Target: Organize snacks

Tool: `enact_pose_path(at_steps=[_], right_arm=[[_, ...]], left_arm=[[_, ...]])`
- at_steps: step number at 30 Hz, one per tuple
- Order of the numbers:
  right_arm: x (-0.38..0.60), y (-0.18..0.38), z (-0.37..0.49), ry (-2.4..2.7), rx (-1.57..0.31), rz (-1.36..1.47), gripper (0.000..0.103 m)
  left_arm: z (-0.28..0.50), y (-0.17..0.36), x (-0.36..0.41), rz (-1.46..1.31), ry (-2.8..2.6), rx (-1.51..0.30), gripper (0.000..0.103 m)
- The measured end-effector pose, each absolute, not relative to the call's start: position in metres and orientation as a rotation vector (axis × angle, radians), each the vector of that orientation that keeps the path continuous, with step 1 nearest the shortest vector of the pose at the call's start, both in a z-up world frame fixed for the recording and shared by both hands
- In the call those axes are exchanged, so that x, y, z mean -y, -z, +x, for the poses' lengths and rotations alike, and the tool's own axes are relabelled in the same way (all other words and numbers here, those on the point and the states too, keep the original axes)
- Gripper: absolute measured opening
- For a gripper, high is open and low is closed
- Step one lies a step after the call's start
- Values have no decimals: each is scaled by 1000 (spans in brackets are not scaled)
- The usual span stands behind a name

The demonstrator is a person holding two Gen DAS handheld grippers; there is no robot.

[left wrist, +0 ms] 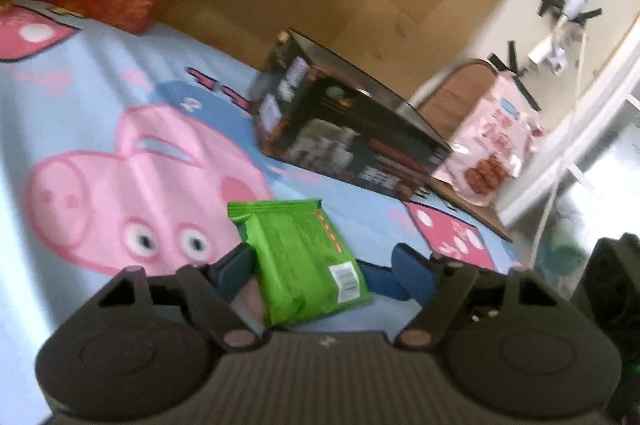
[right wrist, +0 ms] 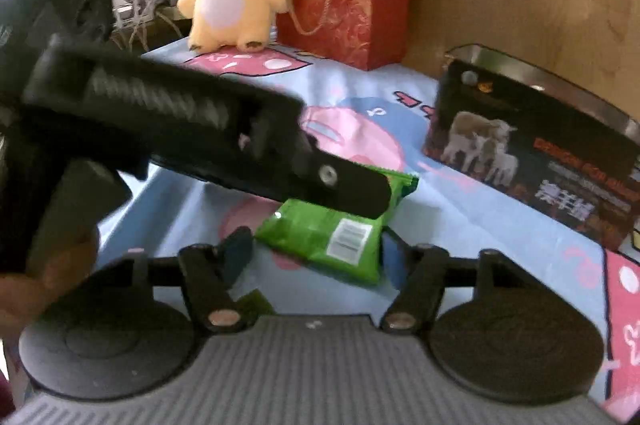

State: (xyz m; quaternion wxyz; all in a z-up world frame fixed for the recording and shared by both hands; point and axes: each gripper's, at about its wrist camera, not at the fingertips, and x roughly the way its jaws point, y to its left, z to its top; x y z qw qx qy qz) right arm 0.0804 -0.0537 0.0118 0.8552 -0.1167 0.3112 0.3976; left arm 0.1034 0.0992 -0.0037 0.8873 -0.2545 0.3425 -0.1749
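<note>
Both claws are standing wide — the left gripper is straddling the green packet, the right gripper hovering near — so closing squarely across its middle seems wise.

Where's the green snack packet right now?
The green snack packet lies on the cartoon pig bedsheet, between the open left tool fingers, nearer than the black box.

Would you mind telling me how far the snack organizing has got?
Early stage. Nothing looks put away: the green packet lies on the sheet between the open fingers of the left hand-held gripper, ungrasped. The right hand-held gripper is open too. The black box waits nearby; the pink bag sits beyond.
</note>
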Motion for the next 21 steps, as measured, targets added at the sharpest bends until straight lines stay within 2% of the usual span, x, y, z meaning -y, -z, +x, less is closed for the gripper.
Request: enact_pose_path(at_steps=[2, 4, 8, 11, 21], right_arm=[[65, -12, 79, -810, -658, -219, 67], [81, -12, 75, -790, -657, -195, 51], [108, -8, 71, -776, -646, -162, 50], [122, -6, 76, -753, -654, -121, 50], [122, -3, 63, -849, -635, -108, 52]], left_arm=[[104, 5, -91, -517, 376, -717, 78], [105, 5, -82, -502, 418, -722, 79], [105, 8, -68, -496, 490, -734, 79], [103, 7, -59, -464, 501, -727, 84], [101, 9, -67, -497, 492, -699, 91]])
